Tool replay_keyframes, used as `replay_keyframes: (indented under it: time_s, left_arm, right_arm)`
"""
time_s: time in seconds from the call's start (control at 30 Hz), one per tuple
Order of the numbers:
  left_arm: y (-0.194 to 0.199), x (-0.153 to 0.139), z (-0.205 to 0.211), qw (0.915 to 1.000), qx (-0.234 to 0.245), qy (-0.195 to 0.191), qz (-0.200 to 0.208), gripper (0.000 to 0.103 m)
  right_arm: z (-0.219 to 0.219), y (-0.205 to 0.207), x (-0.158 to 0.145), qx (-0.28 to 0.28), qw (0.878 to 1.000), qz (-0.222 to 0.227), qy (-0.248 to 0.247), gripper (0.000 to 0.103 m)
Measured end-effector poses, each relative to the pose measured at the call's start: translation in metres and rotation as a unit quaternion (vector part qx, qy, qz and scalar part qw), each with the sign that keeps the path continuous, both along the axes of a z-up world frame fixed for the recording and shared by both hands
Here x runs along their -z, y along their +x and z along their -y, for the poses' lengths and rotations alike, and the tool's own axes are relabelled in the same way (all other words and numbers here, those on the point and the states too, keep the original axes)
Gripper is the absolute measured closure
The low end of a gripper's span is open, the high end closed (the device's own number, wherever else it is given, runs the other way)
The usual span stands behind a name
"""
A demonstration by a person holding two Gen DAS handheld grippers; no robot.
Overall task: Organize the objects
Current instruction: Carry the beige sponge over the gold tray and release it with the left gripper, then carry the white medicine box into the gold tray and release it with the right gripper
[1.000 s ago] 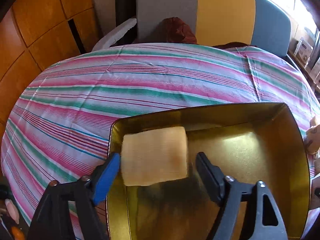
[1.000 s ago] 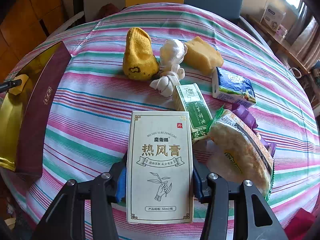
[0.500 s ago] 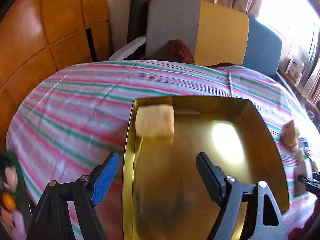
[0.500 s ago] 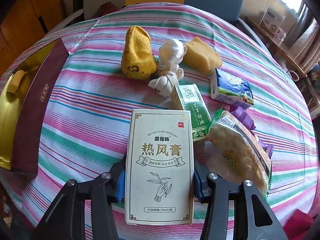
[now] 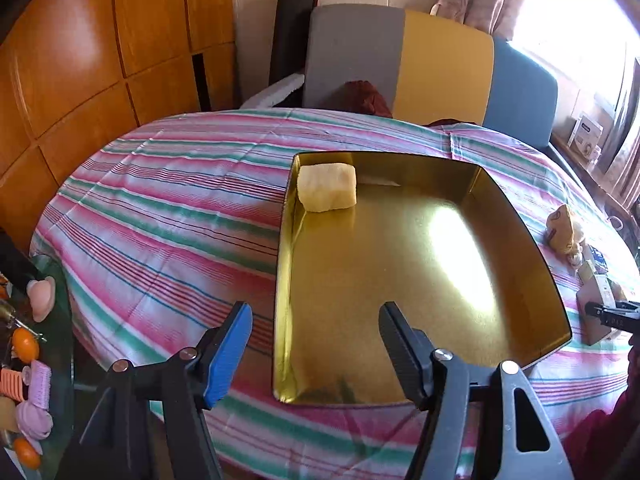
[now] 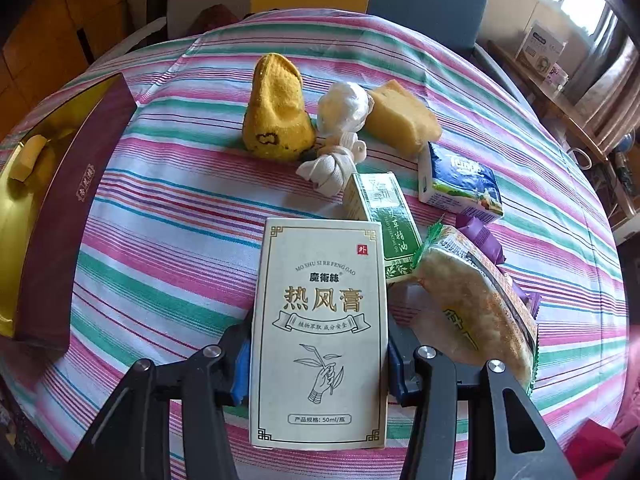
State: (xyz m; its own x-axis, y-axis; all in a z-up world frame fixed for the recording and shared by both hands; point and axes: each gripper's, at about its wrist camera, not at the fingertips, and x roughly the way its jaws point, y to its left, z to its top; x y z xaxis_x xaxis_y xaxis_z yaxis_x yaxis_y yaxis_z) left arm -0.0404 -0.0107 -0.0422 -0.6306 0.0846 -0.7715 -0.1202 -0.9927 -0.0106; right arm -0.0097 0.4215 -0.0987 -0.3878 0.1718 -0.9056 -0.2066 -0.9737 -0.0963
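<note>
A pale yellow sponge [image 5: 327,187] lies flat in the gold tray [image 5: 516,248], tucked into its 11 o'clock corner. A cream carton [image 6: 320,332] with gold lettering stands tilted, clamped at both sides, at 6 o'clock of the table.

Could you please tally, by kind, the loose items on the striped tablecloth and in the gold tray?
Sponges: 2, one in the gold tray at, one on the cloth
Cartons: 3, cream box in the right gripper, green box, tissue pack
Socks: 2, yellow, white roll
Snack packets: 1
White wrapped bundle: 1
Total: 9
</note>
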Motion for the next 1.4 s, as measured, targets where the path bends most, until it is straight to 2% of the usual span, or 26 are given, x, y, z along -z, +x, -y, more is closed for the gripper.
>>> replay_keyframes:
  time_s: [0.43,0.53,0.6,0.73,0.9,1.0,1.1,1.23,1.4]
  left_arm:
    - [0.011,0.018,0.011,0.9997,0.002,0.008,0.023,0.036]
    - [0.010,0.020,0.015,0.9997,-0.002,0.011,0.024,0.036]
    - [0.008,0.022,0.018,0.9995,-0.006,0.014,0.028,0.036]
    - [0.006,0.025,0.027,0.9992,-0.016,0.021,0.032,0.036]
    - [0.001,0.026,0.047,0.9976,-0.037,0.043,0.041,0.036]
    - [-0.001,0.028,0.059,0.9962,-0.049,0.053,0.048,0.036]
    - [-0.003,0.033,0.069,0.9950,-0.060,0.059,0.054,0.036]
    - [-0.005,0.034,0.077,0.9941,-0.069,0.065,0.053,0.036]
    - [-0.007,0.033,0.084,0.9929,-0.072,0.081,0.049,0.036]
  right_arm:
    - [0.008,0.002,0.000,0.013,1.000,0.005,0.023,0.051]
    - [0.013,0.005,-0.016,0.022,1.000,-0.012,0.017,0.051]
    - [0.022,0.005,-0.040,0.018,0.999,-0.040,0.000,0.051]
    - [0.063,-0.008,-0.082,-0.024,0.995,-0.086,-0.035,0.051]
    - [0.149,-0.039,-0.107,-0.108,0.984,-0.103,-0.092,0.051]
    - [0.206,-0.069,-0.098,-0.154,0.976,-0.078,-0.134,0.051]
    - [0.252,-0.093,-0.079,-0.175,0.972,-0.048,-0.149,0.051]
    - [0.297,-0.128,-0.050,-0.169,0.968,-0.008,-0.183,0.051]
    - [0.329,-0.159,-0.032,-0.145,0.973,0.013,-0.179,0.051]
